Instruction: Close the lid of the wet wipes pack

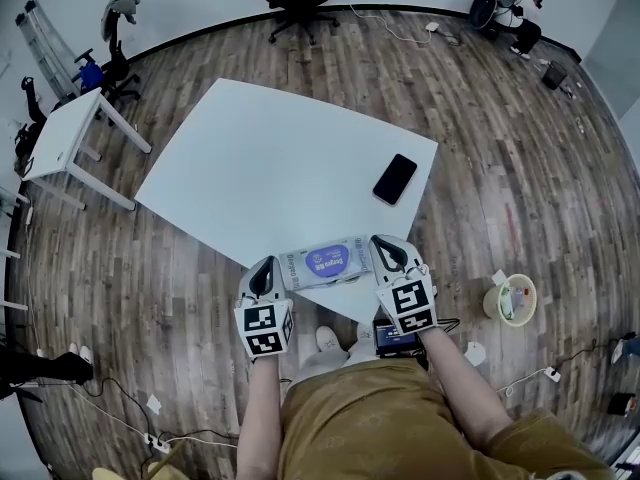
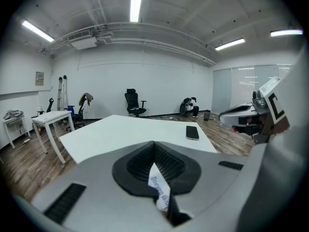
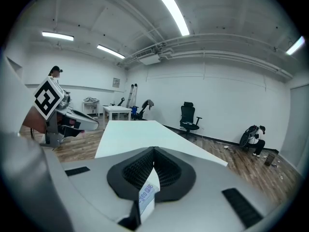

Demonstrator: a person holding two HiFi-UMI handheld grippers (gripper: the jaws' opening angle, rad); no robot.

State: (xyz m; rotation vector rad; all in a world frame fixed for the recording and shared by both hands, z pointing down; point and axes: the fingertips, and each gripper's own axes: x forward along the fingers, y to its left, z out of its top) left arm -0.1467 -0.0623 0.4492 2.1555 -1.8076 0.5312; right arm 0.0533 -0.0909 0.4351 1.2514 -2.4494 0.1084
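Observation:
The wet wipes pack [image 1: 325, 262], white with a purple oval lid facing up, lies lengthwise at the near edge of the white table [image 1: 260, 158]. My left gripper [image 1: 268, 273] is shut on the pack's left end seal. My right gripper [image 1: 385, 253] is shut on its right end seal. In the left gripper view, a thin printed edge of the pack [image 2: 159, 190] sticks out between the closed black pads of the left gripper [image 2: 154, 151]. The right gripper view shows the same: the pack's edge [image 3: 148, 192] is pinched in the right gripper [image 3: 154, 158]. The lid looks flat against the pack.
A black phone [image 1: 395, 178] lies on the table beyond the pack, toward the right edge; it also shows as a phone [image 2: 192, 132] in the left gripper view. A small white side table [image 1: 60, 138] and office chairs stand far off. A bowl [image 1: 515, 298] sits on the wooden floor at right.

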